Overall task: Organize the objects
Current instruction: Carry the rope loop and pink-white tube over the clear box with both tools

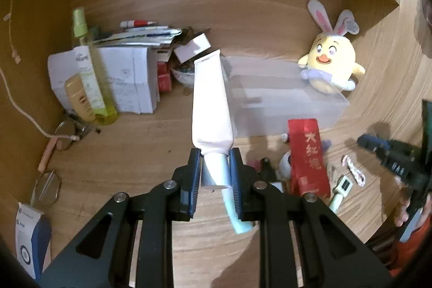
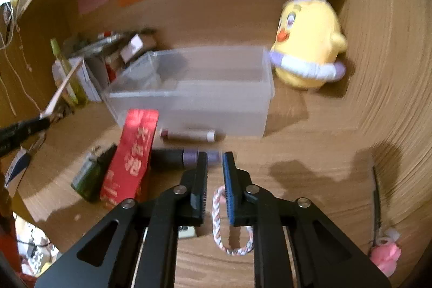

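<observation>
My left gripper is shut on the silver cap end of a white tube, which sticks up and away from the jaws above the wooden desk. Beyond it stands a clear plastic box. My right gripper has its jaws a little apart, and nothing is pressed between the pads. A pink-and-white braided cord loop lies on the desk beneath them. In the left wrist view the same cord rests flat by the right gripper. The clear box looks empty.
A red packet, a green bottle, a dark cylinder and a lip balm stick lie before the box. A yellow chick plush sits to its right. A spray bottle, a paper stack and glasses fill the left.
</observation>
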Motion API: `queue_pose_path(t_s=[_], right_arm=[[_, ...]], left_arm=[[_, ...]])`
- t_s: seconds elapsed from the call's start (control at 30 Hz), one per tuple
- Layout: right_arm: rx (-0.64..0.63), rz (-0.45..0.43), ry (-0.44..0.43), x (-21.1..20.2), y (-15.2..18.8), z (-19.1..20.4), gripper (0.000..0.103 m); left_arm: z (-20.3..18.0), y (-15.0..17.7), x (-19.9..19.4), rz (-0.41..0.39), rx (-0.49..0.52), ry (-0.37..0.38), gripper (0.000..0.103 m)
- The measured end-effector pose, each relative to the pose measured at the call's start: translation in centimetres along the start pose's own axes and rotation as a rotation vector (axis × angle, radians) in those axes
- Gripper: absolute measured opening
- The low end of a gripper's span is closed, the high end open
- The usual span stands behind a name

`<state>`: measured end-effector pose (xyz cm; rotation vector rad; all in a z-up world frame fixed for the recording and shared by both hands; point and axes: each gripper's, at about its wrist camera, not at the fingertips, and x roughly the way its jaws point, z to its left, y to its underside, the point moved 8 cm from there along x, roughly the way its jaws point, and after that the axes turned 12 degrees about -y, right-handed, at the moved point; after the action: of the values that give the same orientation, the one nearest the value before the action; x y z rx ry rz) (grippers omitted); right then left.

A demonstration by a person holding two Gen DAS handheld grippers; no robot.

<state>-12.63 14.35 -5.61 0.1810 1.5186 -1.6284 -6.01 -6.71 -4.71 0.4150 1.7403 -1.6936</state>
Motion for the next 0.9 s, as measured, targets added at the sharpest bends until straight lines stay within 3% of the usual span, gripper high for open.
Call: queue_pose_path(t_s=[0.1,0.2,0.47,0.5,0.53,0.6,0.9], right_arm=[[-0.020,0.050,0.056,1.1,1.2,-0.8,0.033],[-0.019,0.096,0.054,2.1,2.3,-1.3,0.033],[-0.041,0.158,0.063,3.6,3.5,-1.9,0.033],[-0.047,0.161,0.065,3.8,3.6,-1.8,0.031],[-0.060,0.163,0.074,3.9,3.7,-1.7,0.020],[-0.078,0.164,0.077,4.0,3.7,-1.4,0.017],[-0.080,0.081,0.075,2.6,1.5,-1.2,0.017]], left_arm=[[-0.7,-0.6,0.2,-0.007,-0.003,0.025,0.021],[-1.4,-1.1,0.5,-0.017,0.007,0.038,0.021],[-2.9,-3.0,1.9,-0.032,0.014,0.063,0.021],[-3.0,-3.3,2.1,-0.032,0.016,0.064,0.021],[-3.2,-3.6,2.3,-0.033,0.018,0.066,0.021],[-3.5,-4.0,2.6,-0.036,0.022,0.067,0.021],[-5.1,-6.1,4.2,-0.042,0.041,0.080,0.021]])
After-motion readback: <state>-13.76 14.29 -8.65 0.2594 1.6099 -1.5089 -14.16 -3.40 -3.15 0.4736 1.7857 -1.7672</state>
